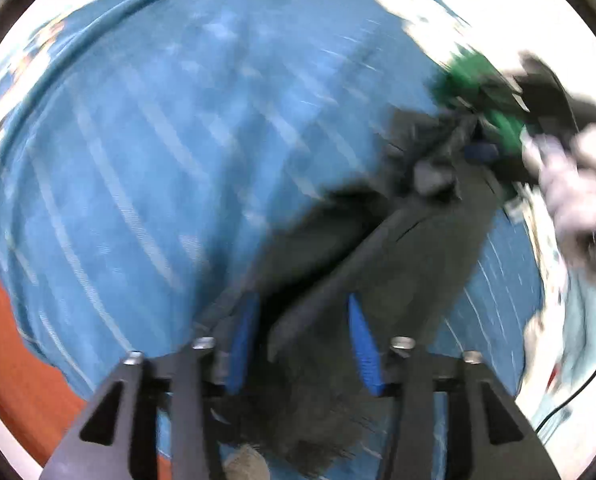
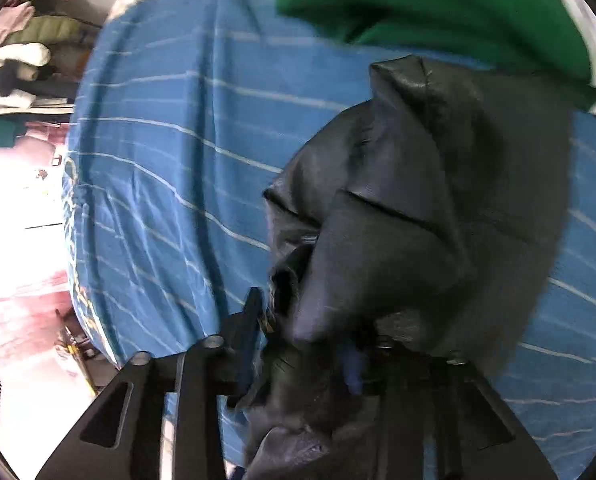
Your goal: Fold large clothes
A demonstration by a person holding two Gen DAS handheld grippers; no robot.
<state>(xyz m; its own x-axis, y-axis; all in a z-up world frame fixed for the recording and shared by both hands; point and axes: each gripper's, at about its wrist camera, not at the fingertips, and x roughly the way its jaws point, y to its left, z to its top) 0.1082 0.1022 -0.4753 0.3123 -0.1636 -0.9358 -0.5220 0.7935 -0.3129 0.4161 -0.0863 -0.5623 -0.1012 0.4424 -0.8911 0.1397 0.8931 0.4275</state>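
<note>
A black padded jacket (image 2: 410,216) lies bunched on a blue striped bedsheet (image 2: 170,128). Its cloth packs the gap of my right gripper (image 2: 302,340) and drapes over the right finger, hiding most of that pad; the jaws look shut on it. In the blurred left wrist view the jacket (image 1: 378,256) runs from my left gripper (image 1: 303,346) up to the right gripper (image 1: 478,152). The left gripper's blue pads (image 1: 242,344) stand apart and open, with dark cloth lying loose between and below them.
Green cloth with white stripes (image 2: 438,4) hangs at the top right, and green (image 1: 470,80) also shows behind the right gripper. A pile of clothes (image 2: 22,44) sits beyond the bed's far edge. Reddish floor (image 1: 6,344) borders the bed.
</note>
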